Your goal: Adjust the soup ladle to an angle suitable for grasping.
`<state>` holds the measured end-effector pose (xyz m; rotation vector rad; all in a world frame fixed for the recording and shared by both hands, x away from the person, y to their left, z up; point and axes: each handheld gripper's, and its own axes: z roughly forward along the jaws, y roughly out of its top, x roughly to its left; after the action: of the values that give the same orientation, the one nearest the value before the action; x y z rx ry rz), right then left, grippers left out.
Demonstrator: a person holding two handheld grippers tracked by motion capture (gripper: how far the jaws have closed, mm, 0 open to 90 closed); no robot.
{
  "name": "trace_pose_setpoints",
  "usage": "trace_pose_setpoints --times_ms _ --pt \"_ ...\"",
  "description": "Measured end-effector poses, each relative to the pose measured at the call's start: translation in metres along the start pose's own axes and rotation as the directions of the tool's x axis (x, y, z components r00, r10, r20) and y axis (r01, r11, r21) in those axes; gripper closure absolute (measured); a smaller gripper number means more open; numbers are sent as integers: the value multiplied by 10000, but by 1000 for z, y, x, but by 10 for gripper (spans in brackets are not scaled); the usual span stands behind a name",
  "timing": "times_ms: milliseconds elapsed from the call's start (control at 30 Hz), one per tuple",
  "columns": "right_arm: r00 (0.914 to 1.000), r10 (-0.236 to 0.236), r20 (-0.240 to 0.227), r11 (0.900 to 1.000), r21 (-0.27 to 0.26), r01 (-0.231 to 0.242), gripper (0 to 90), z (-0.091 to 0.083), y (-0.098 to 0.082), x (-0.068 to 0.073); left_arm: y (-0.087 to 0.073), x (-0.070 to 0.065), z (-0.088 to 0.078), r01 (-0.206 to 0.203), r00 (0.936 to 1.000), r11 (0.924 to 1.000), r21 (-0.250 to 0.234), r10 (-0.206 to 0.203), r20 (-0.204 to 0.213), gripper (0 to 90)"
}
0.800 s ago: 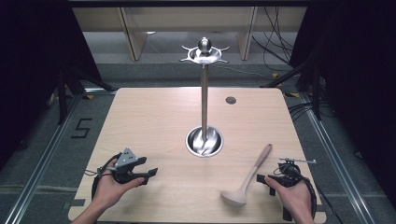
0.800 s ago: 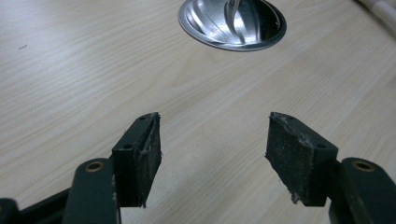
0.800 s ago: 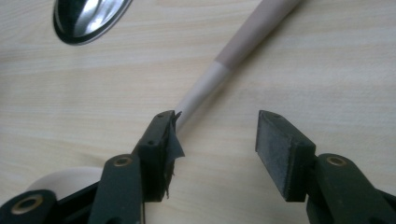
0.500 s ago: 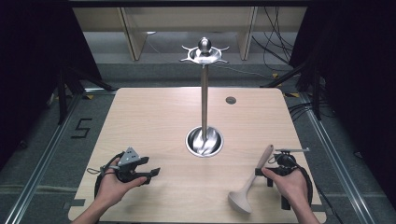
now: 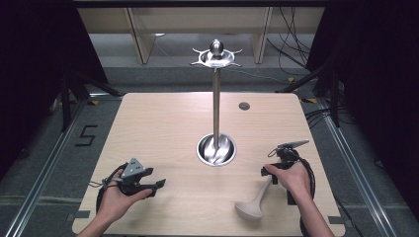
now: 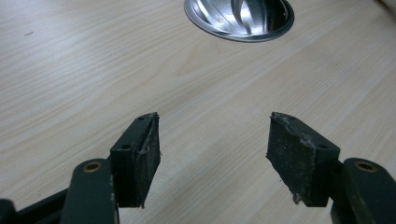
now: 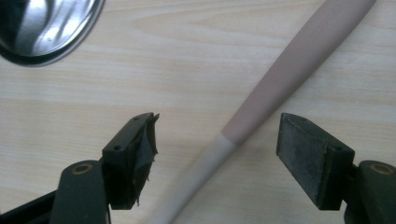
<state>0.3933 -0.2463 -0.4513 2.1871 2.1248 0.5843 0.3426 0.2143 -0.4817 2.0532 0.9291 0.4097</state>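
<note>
Tabletop (image 5: 163, 133) — fingers (image 7: 308, 154) straddle ladle (image 7: 289, 70).

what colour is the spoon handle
Dusty pink-brown handle, turning cream lower down; clearest in right gripper view.

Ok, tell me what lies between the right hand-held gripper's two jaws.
The spoon's handle runs between the open jaws of the right hand-held gripper, lying on the wooden table. The right gripper view shows it.

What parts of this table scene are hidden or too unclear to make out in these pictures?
- Spoon handle's upper end: high view, covered by the right hand.
- Spoon bowl: right gripper view, cut off by the bottom edge.
- Stand post and top: left gripper view, cut off by the top edge.
- Small dark spot on the table: high view, too small to identify.
</note>
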Motion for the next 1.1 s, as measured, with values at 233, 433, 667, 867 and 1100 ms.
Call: trace_pose_setpoints --times_ms 233,433,667,867,1100 --pt "9995 208 240 9993 309 -216 288 6 2 -1 -1 0 4 185 9998 9998 12 -185 66 338" --pt "9985 -71 534 9967 806 28 301 19 1 0 -1 0 1 100 9999 9999 50 -101 38 338" --pt "9938 -138 1099 9935 1135 12 393 26 4 4 -1 2 0 -36 10000 10000 73 36 42 338" --pt "9893 -501 1370 9878 1528 288 541 26 8 5 -1 0 1 78 10000 10000 29 -79 59 338" --pt "9901 -493 1317 9847 1726 261 632 27 14 8 -1 2 1 -127 9999 9998 158 125 84 338"
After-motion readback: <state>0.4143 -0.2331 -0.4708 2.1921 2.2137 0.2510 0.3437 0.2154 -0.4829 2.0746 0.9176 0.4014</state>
